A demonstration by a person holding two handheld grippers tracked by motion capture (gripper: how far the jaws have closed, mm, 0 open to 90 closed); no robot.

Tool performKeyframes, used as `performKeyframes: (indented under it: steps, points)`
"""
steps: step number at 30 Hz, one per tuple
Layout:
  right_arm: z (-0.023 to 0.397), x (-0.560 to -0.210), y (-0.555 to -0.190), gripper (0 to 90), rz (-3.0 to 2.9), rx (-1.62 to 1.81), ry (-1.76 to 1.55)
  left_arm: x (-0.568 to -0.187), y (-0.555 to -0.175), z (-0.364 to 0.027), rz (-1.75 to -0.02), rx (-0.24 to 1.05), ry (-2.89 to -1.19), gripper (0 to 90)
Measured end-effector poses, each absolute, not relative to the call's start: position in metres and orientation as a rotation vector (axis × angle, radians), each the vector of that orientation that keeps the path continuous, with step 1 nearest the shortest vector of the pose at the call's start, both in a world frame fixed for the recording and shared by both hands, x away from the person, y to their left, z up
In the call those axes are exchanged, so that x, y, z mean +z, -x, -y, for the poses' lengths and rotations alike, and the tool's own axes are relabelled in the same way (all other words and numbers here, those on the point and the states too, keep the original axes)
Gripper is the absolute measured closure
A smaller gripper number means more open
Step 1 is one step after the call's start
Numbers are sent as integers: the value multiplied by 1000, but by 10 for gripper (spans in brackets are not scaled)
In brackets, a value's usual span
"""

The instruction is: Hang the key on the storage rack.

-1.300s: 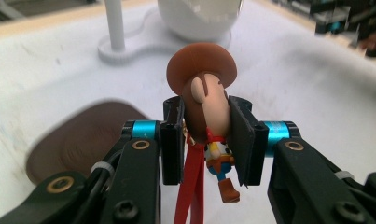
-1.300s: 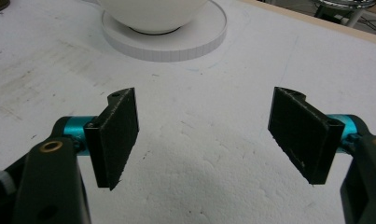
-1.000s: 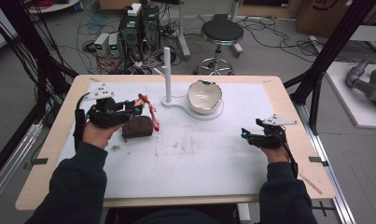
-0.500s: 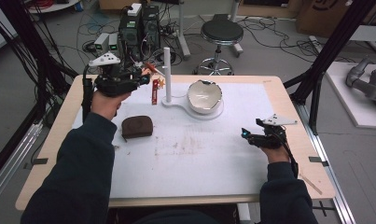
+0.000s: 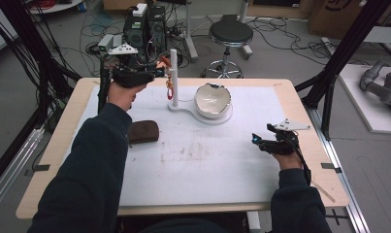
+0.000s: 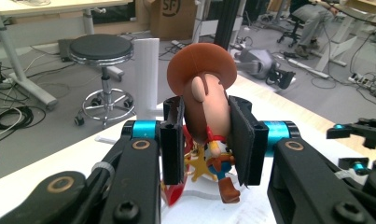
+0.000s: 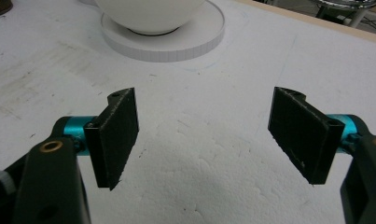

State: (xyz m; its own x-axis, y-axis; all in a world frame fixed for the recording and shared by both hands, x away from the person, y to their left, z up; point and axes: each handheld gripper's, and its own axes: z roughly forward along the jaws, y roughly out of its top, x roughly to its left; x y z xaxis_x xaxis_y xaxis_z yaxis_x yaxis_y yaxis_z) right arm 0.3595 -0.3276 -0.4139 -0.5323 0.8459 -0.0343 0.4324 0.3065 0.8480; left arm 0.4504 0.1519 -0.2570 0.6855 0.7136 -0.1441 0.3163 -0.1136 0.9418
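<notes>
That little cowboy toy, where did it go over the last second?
The left gripper lifted the cowboy figure away from the brown pouch and carried it to the far side, up by the white post, still clamped. The pouch, the white bowl and the open right gripper stayed put.

The person wears dark navy long sleeves (image 5: pixel 91 179) that reach to both wrists. The left gripper (image 6: pixel 205 140) is black, with flat black rectangular jaws carried on bright turquoise metal cylinders, linkage arms pinned with brass-coloured rivets, black hex screws and a white cable tie. The right gripper (image 7: pixel 204 135) has the same black textured jaws, turquoise cylinders and brass rivet. Each gripper carries a grey three-cornered plate (image 5: pixel 292 125) on top.
</notes>
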Motion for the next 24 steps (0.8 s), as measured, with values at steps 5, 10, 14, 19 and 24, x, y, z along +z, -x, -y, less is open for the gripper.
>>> performKeyframes:
  steps: [5, 10, 14, 19, 24]
  points:
    - [329, -414, -360, 248, -2097, 1137, -1129, -256, -458, -149, -855, 427, -1696, 672]
    - [330, -415, -359, 248, -2097, 1139, -1137, -256, -460, -148, -859, 433, -1693, 673]
    - [330, -415, -359, 248, -2096, 1137, -1139, -258, -462, -149, -882, 443, -1693, 673]
    - [330, -414, -358, 248, -2098, 1140, -1136, -261, -468, -152, -913, 443, -1675, 680]
    - [330, -414, -359, 248, -2097, 1140, -1134, -265, -471, -153, -924, 459, -1690, 681]
